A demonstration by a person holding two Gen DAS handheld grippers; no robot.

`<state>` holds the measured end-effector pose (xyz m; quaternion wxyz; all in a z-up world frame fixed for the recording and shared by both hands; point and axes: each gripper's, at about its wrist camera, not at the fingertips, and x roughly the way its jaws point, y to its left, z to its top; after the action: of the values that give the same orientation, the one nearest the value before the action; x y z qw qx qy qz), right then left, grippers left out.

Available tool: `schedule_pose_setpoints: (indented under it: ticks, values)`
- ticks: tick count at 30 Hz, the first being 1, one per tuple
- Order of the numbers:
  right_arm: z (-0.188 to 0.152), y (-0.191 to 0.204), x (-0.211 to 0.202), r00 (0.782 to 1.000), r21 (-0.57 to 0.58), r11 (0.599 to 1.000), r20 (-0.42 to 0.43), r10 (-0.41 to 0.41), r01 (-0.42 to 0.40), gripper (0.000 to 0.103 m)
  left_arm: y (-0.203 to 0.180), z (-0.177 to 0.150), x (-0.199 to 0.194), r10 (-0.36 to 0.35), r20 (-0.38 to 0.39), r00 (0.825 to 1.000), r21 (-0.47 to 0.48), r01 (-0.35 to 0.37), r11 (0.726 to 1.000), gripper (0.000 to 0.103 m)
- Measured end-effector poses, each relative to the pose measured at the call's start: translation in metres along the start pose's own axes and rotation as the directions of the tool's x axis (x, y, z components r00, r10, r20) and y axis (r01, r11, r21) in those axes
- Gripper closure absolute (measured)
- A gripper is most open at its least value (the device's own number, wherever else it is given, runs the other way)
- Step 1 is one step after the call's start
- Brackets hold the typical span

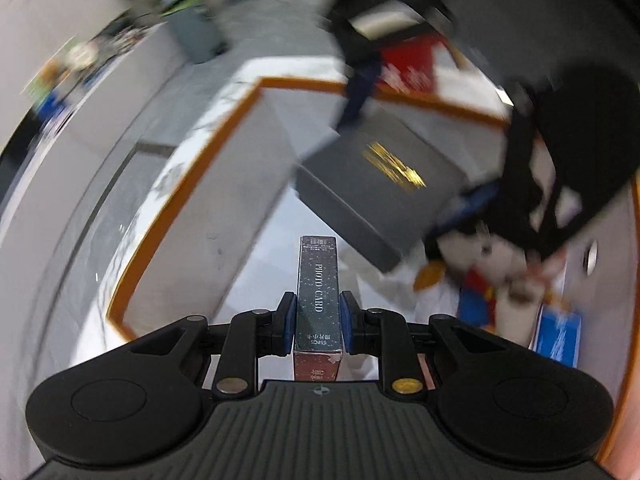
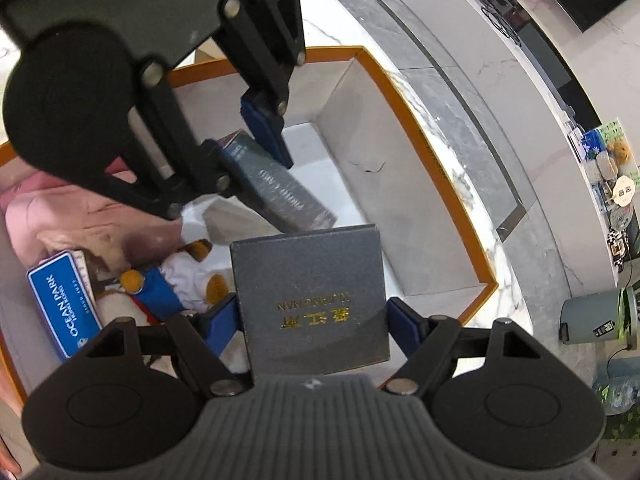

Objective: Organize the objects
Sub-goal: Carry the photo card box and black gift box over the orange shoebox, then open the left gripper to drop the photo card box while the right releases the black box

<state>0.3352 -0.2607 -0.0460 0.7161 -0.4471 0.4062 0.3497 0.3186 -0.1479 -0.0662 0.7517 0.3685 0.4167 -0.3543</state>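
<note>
My left gripper (image 1: 318, 318) is shut on a slim dark photo-card box (image 1: 318, 300), held over the open orange-rimmed storage box (image 1: 176, 196). My right gripper (image 2: 314, 320) is shut on a square grey box with gold lettering (image 2: 312, 300), also over the storage box (image 2: 424, 136). In the left wrist view the grey box (image 1: 380, 184) hangs ahead of me in the right gripper (image 1: 412, 152). In the right wrist view the left gripper (image 2: 256, 160) holds the photo-card box (image 2: 280, 188) just beyond the grey box.
Inside the storage box lie a plush toy in white and blue (image 2: 172, 280), a blue Ocean Park tin (image 2: 64, 304) and pink cloth (image 2: 72, 216). The box stands on a white marble surface (image 2: 472, 128). A grey bin (image 2: 592, 316) stands on the floor.
</note>
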Motion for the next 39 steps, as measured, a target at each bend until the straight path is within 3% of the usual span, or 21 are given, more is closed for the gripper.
schedule_pose_setpoints:
  ticks: [6,9,11,14,16,18,23,25,30,33,39]
  values:
    - [-0.002,0.006,0.0,1.0,-0.002,1.0,0.003,-0.004,0.004,0.024,-0.015,-0.004,0.011,0.007,-0.05,0.999,0.206,0.003,0.978,0.077]
    - [-0.002,0.005,0.005,1.0,0.001,1.0,-0.002,0.0,0.0,0.024,-0.029,-0.013,0.014,0.01,-0.115,0.993,0.335,0.029,0.942,0.074]
    - [-0.001,0.007,0.006,1.0,-0.001,1.0,-0.011,0.001,-0.001,0.024,-0.036,-0.02,0.016,-0.017,-0.16,0.987,0.371,0.076,0.926,0.071]
    - [-0.002,0.006,0.005,1.0,0.004,1.0,-0.012,0.004,-0.004,0.024,-0.041,-0.026,0.014,-0.04,-0.163,0.986,0.358,0.097,0.929,0.067]
    - [-0.002,0.001,0.008,1.0,0.005,1.0,-0.013,0.006,-0.005,0.024,-0.041,-0.028,0.013,-0.05,-0.167,0.985,0.335,0.104,0.936,0.052]
    - [0.0,0.001,0.007,1.0,-0.009,1.0,-0.016,0.0,0.0,0.024,-0.039,-0.027,0.009,-0.077,-0.157,0.985,0.301,0.122,0.946,0.051]
    - [0.004,0.004,0.005,1.0,-0.091,0.996,-0.003,-0.015,0.015,0.024,-0.019,-0.019,0.002,-0.176,-0.074,0.982,0.086,0.182,0.98,0.047]
    - [0.006,0.002,0.007,1.0,-0.138,0.99,0.013,-0.024,0.026,0.024,-0.02,-0.022,0.004,-0.165,-0.05,0.985,0.062,0.168,0.984,0.046]
    - [0.011,0.005,0.023,0.998,-0.252,0.966,0.014,-0.061,0.062,0.024,-0.026,-0.029,-0.007,-0.05,0.026,0.998,0.063,0.048,0.997,0.046]
    - [0.013,0.007,0.037,0.998,-0.303,0.952,-0.026,-0.062,0.051,0.024,-0.026,-0.036,-0.02,-0.081,0.045,0.996,0.038,0.079,0.996,0.044]
    - [0.021,0.008,0.059,0.994,-0.366,0.928,-0.102,0.028,-0.063,0.024,-0.018,-0.047,-0.021,-0.054,0.061,0.997,0.001,0.054,0.999,0.041]
